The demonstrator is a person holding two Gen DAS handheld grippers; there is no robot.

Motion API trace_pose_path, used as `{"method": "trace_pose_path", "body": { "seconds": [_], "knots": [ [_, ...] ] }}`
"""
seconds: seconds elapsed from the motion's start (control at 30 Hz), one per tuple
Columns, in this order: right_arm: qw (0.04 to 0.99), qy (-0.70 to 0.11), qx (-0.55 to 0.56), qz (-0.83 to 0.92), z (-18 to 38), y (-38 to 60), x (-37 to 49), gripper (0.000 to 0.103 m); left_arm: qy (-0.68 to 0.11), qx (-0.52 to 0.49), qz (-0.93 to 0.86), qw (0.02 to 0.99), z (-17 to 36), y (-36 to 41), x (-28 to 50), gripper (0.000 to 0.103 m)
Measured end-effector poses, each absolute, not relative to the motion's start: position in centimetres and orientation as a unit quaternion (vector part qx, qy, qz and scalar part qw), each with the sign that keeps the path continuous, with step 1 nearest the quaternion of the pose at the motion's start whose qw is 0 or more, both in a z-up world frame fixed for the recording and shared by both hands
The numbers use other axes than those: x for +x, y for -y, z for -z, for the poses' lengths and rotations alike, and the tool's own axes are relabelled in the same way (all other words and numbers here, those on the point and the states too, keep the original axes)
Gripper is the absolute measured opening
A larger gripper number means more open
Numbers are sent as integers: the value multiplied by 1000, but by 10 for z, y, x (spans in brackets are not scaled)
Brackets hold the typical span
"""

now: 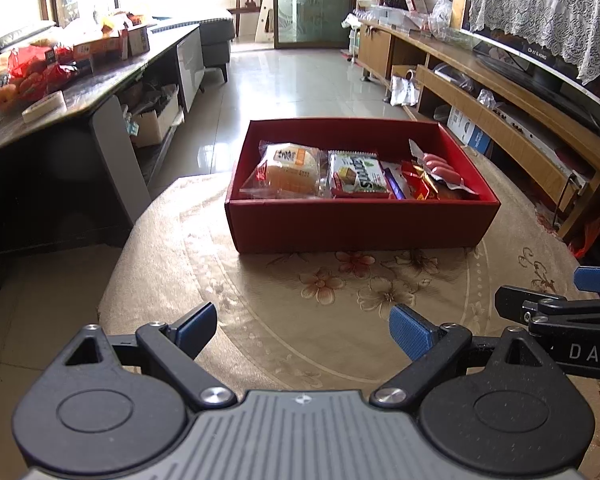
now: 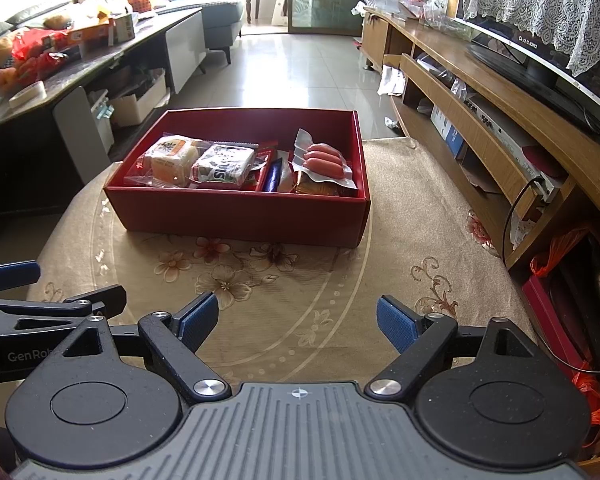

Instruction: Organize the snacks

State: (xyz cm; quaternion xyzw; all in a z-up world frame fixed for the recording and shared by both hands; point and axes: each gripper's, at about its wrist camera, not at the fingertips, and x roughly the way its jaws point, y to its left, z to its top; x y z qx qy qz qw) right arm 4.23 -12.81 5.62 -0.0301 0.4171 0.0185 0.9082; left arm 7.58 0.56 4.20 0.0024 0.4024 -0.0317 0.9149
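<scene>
The left gripper [image 1: 303,330] hangs over the flowered tablecloth [image 1: 340,320] with its jaws spread and nothing between them. The right gripper [image 2: 298,322] hangs just beside it, jaws likewise spread and empty. A red box [image 1: 360,224] sits on the table beyond both tools, well apart from the fingertips. Inside, along the near wall, lie a wrapped bun [image 1: 290,172], a green-and-white packet [image 1: 358,178] and a sealed pack of sausages [image 1: 440,166].
</scene>
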Motion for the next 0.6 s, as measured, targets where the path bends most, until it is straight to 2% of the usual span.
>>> {"method": "trace_pose_path", "body": {
  "seconds": [0.2,0.6],
  "knots": [
    [912,-408,-23,-14,-58,134,41,90,-386,15,26,922,-47,-4,72,91],
    [913,-408,-21,-9,-59,138,42,90,-408,15,15,913,-42,-6,77,91]
  ]
}}
